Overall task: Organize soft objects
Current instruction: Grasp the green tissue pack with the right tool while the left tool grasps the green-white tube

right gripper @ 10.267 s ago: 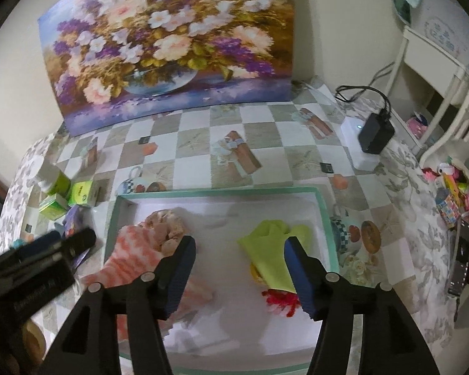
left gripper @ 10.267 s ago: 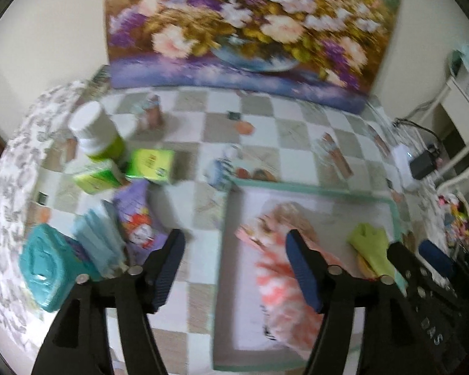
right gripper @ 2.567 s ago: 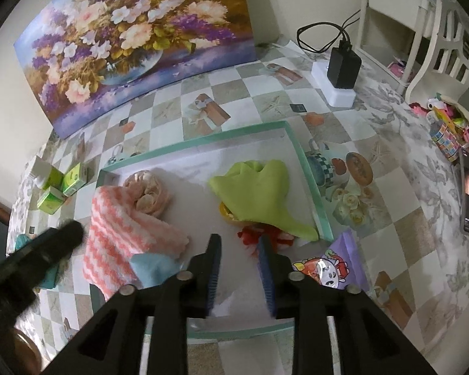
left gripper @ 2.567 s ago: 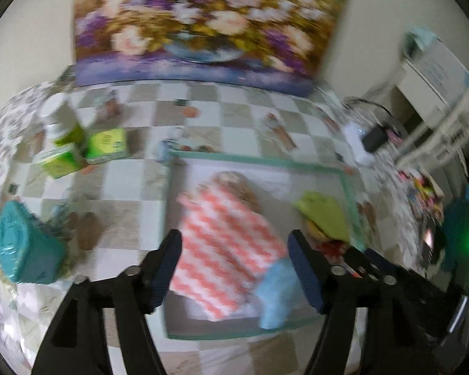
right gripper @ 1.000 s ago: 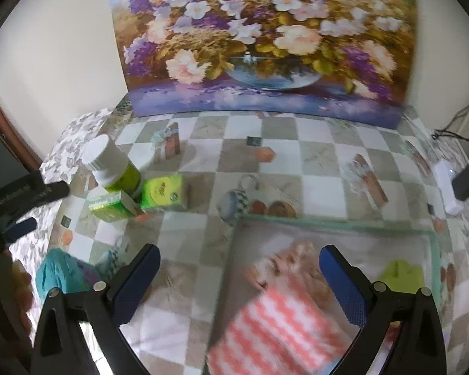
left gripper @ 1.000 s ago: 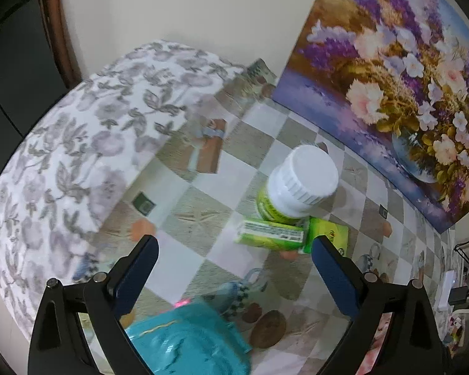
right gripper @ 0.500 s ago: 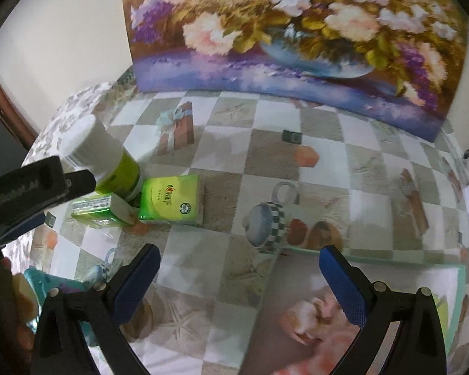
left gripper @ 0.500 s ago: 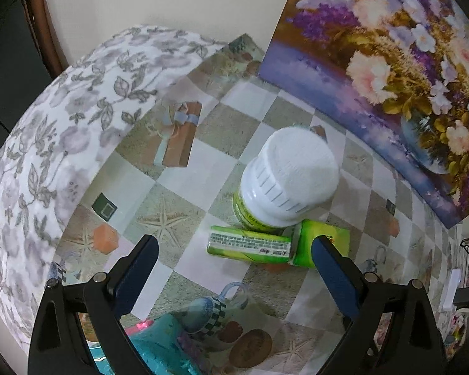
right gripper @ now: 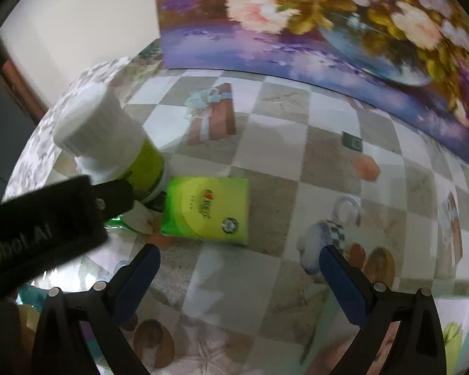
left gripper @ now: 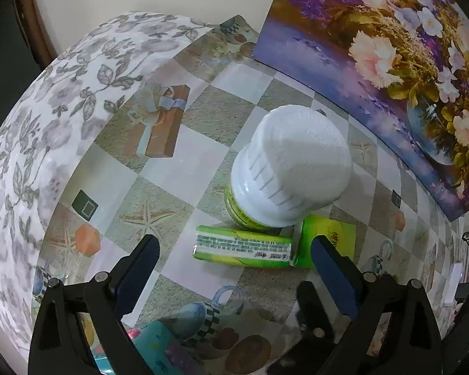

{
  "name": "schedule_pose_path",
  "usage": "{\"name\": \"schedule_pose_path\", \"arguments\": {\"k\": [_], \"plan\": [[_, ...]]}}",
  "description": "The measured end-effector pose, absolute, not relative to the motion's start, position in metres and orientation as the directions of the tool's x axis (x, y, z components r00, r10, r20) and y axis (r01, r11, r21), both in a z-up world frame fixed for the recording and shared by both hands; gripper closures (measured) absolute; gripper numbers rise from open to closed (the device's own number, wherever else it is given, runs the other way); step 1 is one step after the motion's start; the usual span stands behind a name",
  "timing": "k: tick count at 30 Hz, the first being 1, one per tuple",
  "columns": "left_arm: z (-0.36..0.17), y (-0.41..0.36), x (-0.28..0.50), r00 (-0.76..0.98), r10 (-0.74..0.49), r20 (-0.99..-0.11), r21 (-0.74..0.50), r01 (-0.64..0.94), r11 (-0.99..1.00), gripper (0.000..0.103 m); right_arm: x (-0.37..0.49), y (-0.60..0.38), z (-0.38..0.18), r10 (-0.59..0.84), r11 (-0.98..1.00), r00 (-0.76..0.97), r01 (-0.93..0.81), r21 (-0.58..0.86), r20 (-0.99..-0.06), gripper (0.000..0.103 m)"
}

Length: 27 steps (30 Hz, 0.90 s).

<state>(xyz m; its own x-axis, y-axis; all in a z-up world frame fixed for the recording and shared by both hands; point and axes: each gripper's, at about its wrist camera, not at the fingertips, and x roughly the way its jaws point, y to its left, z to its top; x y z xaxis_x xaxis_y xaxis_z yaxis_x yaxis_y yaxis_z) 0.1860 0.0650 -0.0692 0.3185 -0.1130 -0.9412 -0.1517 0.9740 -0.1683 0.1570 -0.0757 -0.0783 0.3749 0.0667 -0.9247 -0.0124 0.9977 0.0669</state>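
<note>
Left wrist view: the left gripper (left gripper: 233,264) is seen spread wide and empty above a tabletop (left gripper: 184,168) covered in a checked printed cloth. Between its blue-padded fingers (left gripper: 336,273), a soft green tissue packet with white print (left gripper: 244,248) is seen lying flat. A second green tissue packet (left gripper: 328,239) is touching its right end. A green plastic bottle with a white ribbed cap (left gripper: 289,168) is standing just behind both packets. A large flower painting (left gripper: 387,62) is propped at the back.

Right wrist view: the right gripper (right gripper: 239,272) is likewise released and empty. The second green packet (right gripper: 206,211) is lying just ahead, beside the capped bottle (right gripper: 109,143). The black body of the left gripper (right gripper: 40,234) is seen at left.
</note>
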Motion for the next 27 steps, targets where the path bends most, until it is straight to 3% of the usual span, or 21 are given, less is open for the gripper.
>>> {"name": "schedule_pose_path", "arguments": {"k": [7,18,24,27], "plan": [[-0.077,0.07,0.19,0.296,-0.138,-0.945,-0.193,-0.166,0.967,0.024,0.17,-0.069,-0.085,0.055,0.999,0.376,-0.019,0.051,-0.925,0.004],[-0.08,0.078,0.193,0.293,-0.158,-0.943,-0.217,-0.182,0.959,0.024,0.182,-0.065,-0.091,0.094,0.996,0.381,-0.037,0.087,-0.92,0.012],[-0.084,0.075,0.192,0.283,-0.154,-0.947,-0.21,-0.181,0.961,0.024,0.187,-0.066,-0.093,0.088,0.996,0.37,-0.03,0.083,-0.925,0.027],[-0.087,0.074,0.192,0.278,-0.16,-0.947,-0.216,-0.184,0.959,0.025,0.187,-0.07,-0.095,0.1,0.995,0.364,-0.017,0.101,-0.926,0.029]]}}
